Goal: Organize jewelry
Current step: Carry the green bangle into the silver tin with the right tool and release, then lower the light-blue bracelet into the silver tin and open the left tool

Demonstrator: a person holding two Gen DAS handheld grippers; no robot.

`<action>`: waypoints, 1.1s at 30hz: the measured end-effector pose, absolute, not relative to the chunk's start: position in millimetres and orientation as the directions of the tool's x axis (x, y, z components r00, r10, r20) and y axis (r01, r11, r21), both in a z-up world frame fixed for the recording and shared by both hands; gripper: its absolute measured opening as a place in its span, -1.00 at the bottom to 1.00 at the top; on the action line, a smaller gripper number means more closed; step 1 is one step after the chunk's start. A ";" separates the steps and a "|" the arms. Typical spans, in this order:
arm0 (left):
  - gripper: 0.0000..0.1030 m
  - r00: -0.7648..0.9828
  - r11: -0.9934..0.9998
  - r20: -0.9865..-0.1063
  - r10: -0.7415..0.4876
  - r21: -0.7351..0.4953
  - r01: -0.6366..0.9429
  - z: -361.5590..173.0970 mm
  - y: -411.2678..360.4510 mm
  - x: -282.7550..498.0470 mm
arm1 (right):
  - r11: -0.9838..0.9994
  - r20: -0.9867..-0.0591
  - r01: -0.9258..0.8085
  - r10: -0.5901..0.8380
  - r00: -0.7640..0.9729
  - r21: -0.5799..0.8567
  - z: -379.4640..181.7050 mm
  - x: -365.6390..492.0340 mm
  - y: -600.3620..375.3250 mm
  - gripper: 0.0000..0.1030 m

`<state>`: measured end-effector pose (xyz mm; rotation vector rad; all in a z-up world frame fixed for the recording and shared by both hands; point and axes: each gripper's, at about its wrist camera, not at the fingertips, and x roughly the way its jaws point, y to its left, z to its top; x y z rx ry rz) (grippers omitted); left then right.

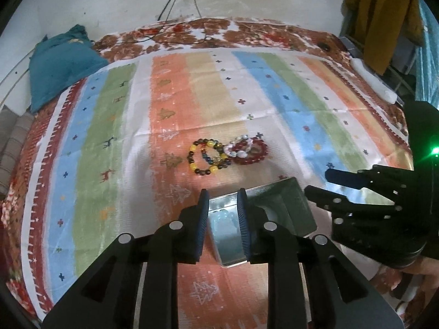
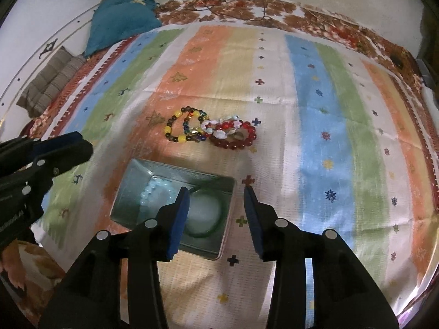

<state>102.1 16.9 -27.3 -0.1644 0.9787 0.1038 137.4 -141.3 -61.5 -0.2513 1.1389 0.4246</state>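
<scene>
An open metal tin (image 2: 129,189) sits on the striped cloth. It holds a pale blue bead bracelet (image 2: 157,190) and a green bangle (image 2: 204,234). Beyond it lie a yellow-and-dark bead bracelet (image 2: 174,130), a white-pink one (image 2: 219,130) and a red one (image 2: 242,138), touching in a cluster. My right gripper (image 2: 216,213) hangs open over the tin's right end, with nothing between its fingers. My left gripper (image 1: 222,219) hovers over the tin's left end (image 1: 227,246). Its jaws stand a narrow gap apart and hold nothing.
A teal pillow (image 2: 120,19) and a folded grey cloth (image 2: 49,82) lie at the far left of the bed. Cables (image 1: 192,0) run down the wall behind. A yellow garment (image 1: 381,13) hangs at the far right. A white object (image 1: 376,82) lies on the right edge.
</scene>
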 end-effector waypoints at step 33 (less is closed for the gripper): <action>0.04 0.431 0.956 -0.894 0.120 -0.012 -0.292 -67.0 55.3 151.8 | 0.919 -0.907 -0.394 0.182 0.380 0.020 -64.4 194.9 -136.8 0.21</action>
